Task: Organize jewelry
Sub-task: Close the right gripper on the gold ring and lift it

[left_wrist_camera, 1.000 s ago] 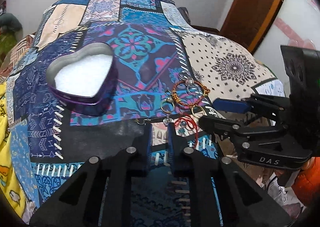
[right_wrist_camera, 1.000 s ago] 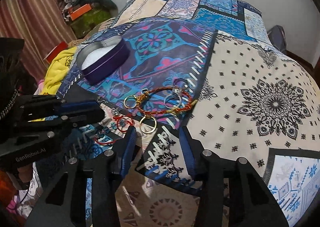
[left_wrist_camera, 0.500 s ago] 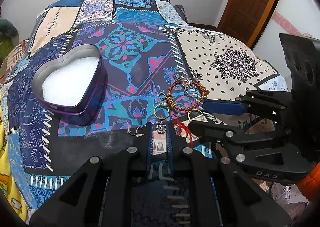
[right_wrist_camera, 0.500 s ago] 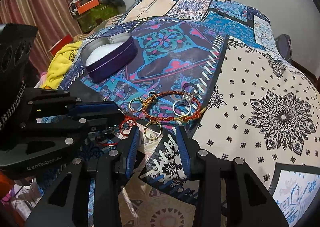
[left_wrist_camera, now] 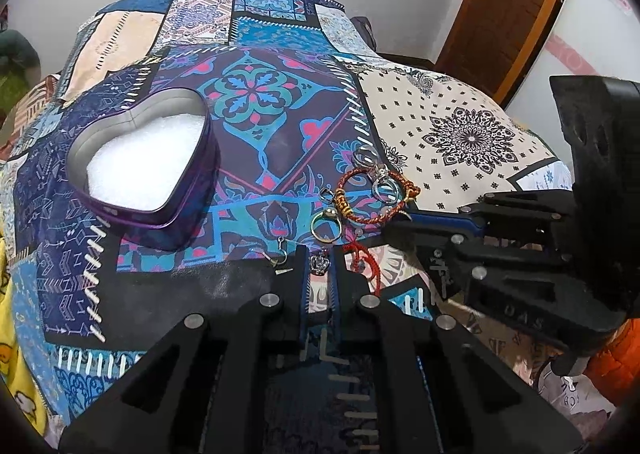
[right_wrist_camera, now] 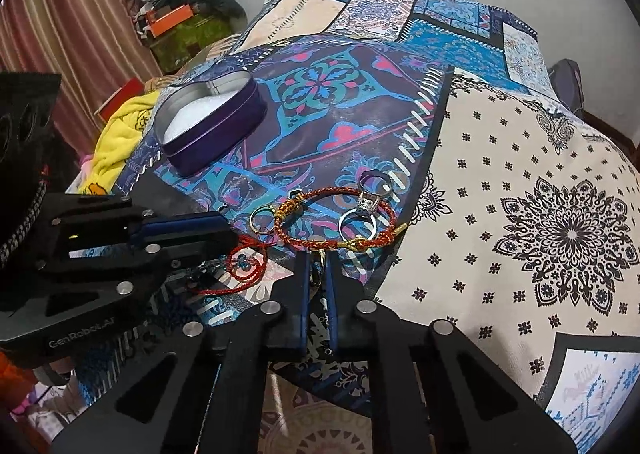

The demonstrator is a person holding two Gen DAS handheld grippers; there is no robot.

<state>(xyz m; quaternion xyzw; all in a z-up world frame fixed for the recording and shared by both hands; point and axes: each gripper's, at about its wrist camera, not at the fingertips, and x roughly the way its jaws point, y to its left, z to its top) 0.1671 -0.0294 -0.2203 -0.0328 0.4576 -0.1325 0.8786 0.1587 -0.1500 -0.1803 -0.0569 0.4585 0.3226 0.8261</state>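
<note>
Left wrist view: my left gripper (left_wrist_camera: 319,266) pinches a crown charm (left_wrist_camera: 319,264); right gripper (right_wrist_camera: 318,274) pinches a gold ring (right_wrist_camera: 319,272). I'd lift both slowly toward the heart tin (left_wrist_camera: 188,209).

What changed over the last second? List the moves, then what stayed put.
The left gripper closed on the crown charm. The right gripper narrowed from open onto a gold ring at the red braided bracelet's near edge. The heart tin, that bracelet and the silver rings stayed where they were.
</note>
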